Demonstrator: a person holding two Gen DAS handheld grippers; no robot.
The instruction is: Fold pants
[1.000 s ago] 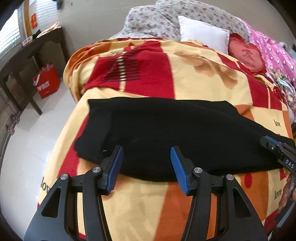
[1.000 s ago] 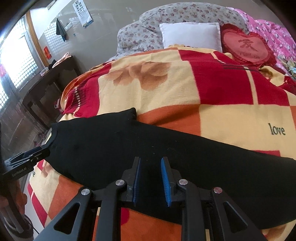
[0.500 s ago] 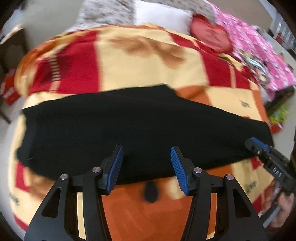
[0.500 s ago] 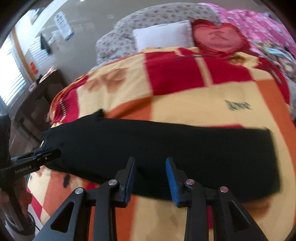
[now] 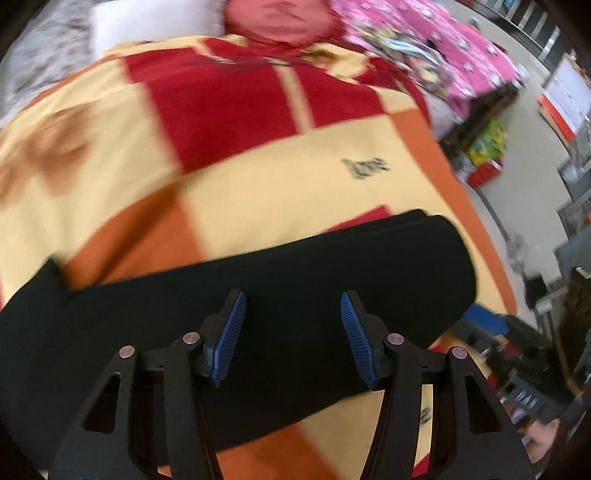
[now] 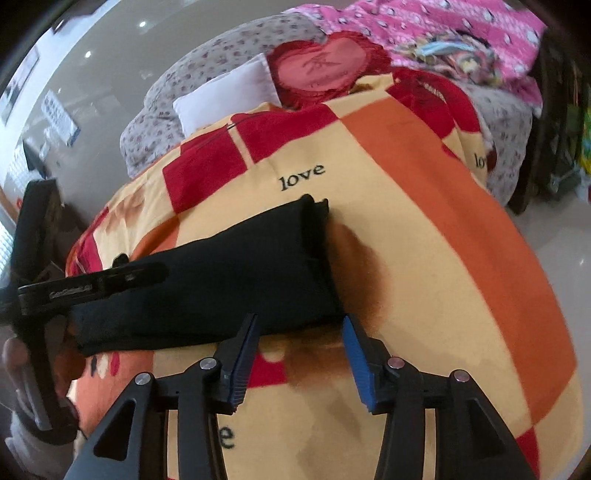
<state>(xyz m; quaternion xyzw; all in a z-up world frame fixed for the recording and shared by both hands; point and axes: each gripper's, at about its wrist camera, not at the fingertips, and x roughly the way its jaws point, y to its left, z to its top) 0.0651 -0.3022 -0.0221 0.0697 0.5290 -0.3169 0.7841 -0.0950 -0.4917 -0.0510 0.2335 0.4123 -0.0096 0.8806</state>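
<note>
Black pants (image 5: pixel 332 266), folded lengthwise, lie in a long strip across the patchwork blanket (image 5: pixel 295 177). My left gripper (image 5: pixel 293 295) hovers open over the strip near its leg end, with nothing between its blue pads. In the right wrist view the pants (image 6: pixel 240 266) end at the stacked cuffs (image 6: pixel 314 221). My right gripper (image 6: pixel 300 319) sits at the near corner of that end. Its jaws are opening, and the fingertips straddle the corner without pressing it. The left gripper (image 6: pixel 155 272) shows side-on over the strip at the left.
A white pillow (image 6: pixel 225 96), a red heart cushion (image 6: pixel 321 66) and a pink quilt (image 6: pixel 424 26) lie at the head of the bed. The bed's edge and pale floor (image 6: pixel 554 236) are to the right, with cluttered furniture (image 5: pixel 480 129) beyond. A hand (image 6: pixel 14 354) holds the left gripper.
Both views have swung right along the pants to the leg end. The right jaws have widened from nearly shut. The left jaws have kept their width.
</note>
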